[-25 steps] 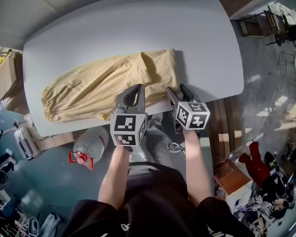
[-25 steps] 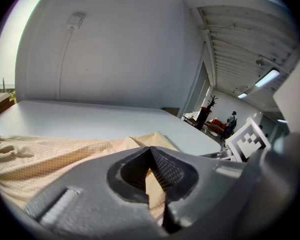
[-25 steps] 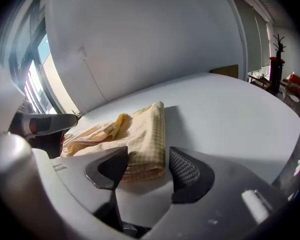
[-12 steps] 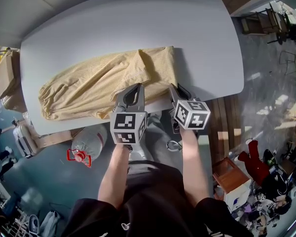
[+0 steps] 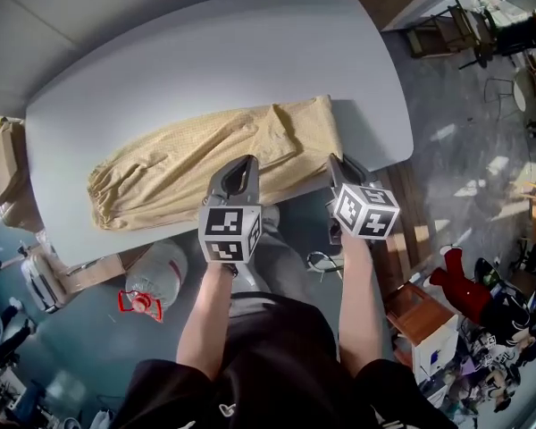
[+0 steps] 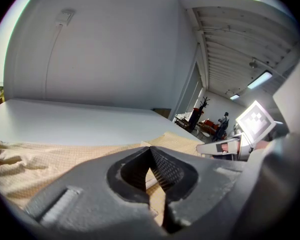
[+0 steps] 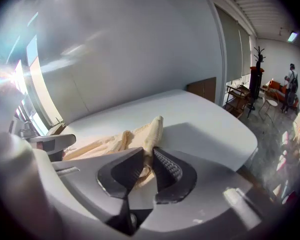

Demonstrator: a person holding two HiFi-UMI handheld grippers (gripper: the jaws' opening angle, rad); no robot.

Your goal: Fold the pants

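Pale yellow pants (image 5: 188, 159) lie lengthwise on the grey table (image 5: 205, 61), waistband to the right, cuffs to the left. My left gripper (image 5: 242, 162) sits at the near edge of the waist part, its jaws shut with yellow cloth pinched in them (image 6: 150, 151). At the waistband's near right corner is my right gripper (image 5: 338, 162). Its jaws are closing on a fold of the cloth (image 7: 147, 156), which rises in a peak above them. The pants (image 7: 115, 141) trail away to the left in the right gripper view.
The table's front edge (image 5: 286, 190) runs just under both grippers. On the floor are a big water bottle with a red cap (image 5: 156, 271), cardboard boxes (image 5: 4, 164) at the left and a wooden crate (image 5: 420, 324) at the right. A far-off person (image 7: 291, 81) stands in the room.
The right gripper's jaws have closed on the waistband corner and lifted it. Both grippers and the pants have shifted right, toward the table's right end.
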